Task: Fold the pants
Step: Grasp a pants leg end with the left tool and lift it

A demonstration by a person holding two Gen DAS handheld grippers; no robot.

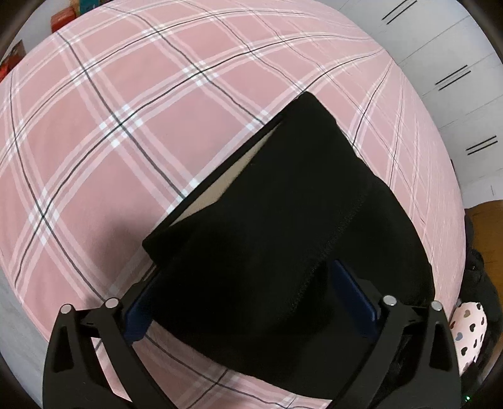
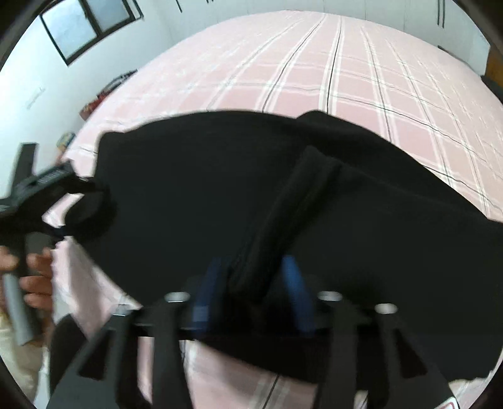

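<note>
Black pants (image 1: 283,204), folded into a thick bundle, lie across a pink plaid bed (image 1: 110,141). In the left wrist view the bundle's near end fills the space between the blue pads of my left gripper (image 1: 243,277), which stands wide and grips it. The right wrist view is blurred: the pants (image 2: 220,188) spread wide there, and a raised ridge of cloth runs down between the blue pads of my right gripper (image 2: 253,267), which pinches it. At the far left, my left gripper (image 2: 85,214) holds a bunched corner, with a hand (image 2: 34,267) on its handle.
The bed (image 2: 345,78) stretches far beyond the pants. White wardrobe doors (image 1: 456,78) stand past its right side, above wooden floor (image 1: 484,226) and a heart-patterned cloth (image 1: 470,327). A window (image 2: 85,25) is at the upper left. Boxes (image 1: 63,19) sit beyond the bed.
</note>
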